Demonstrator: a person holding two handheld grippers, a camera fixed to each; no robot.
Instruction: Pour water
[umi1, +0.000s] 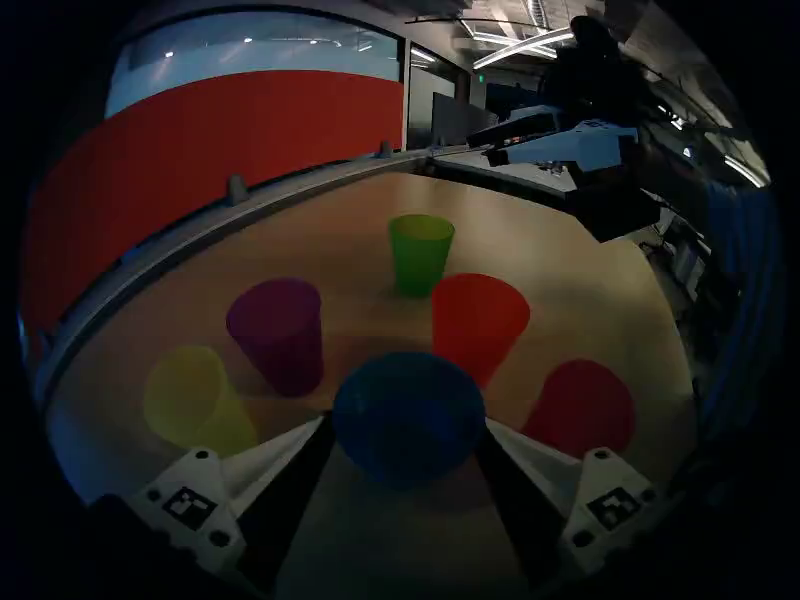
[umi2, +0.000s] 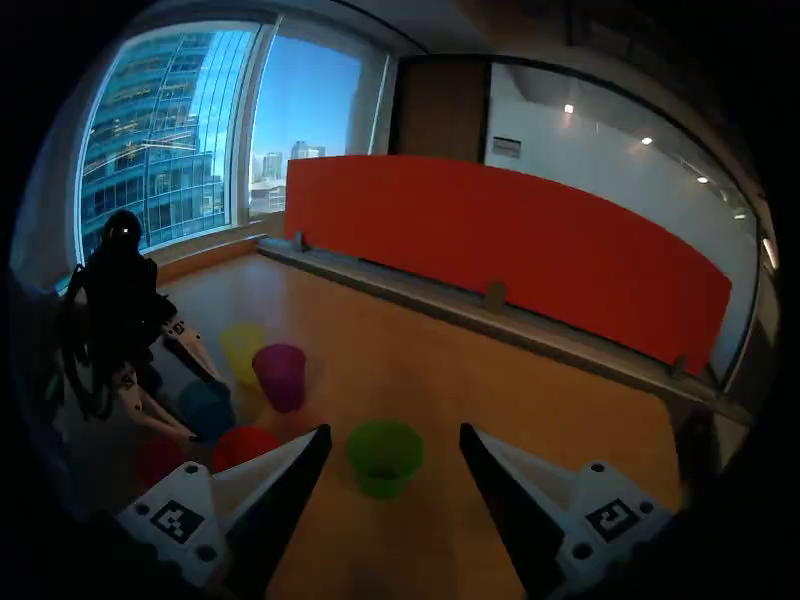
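Several coloured plastic cups stand on a wooden table. In the left gripper view a blue cup sits between my left gripper's fingers, and both fingertips touch its sides. Around it stand a yellow cup, a purple cup, a green cup, a red cup and a darker red cup. In the right gripper view my right gripper is open, and the green cup stands just ahead between its fingertips with a gap on each side. The left gripper holds the blue cup at the left.
A red partition panel and a grey rail run along the table's far edge. A person in dark clothes stands at the left, in front of tall windows. Bare tabletop stretches behind and to the right of the green cup.
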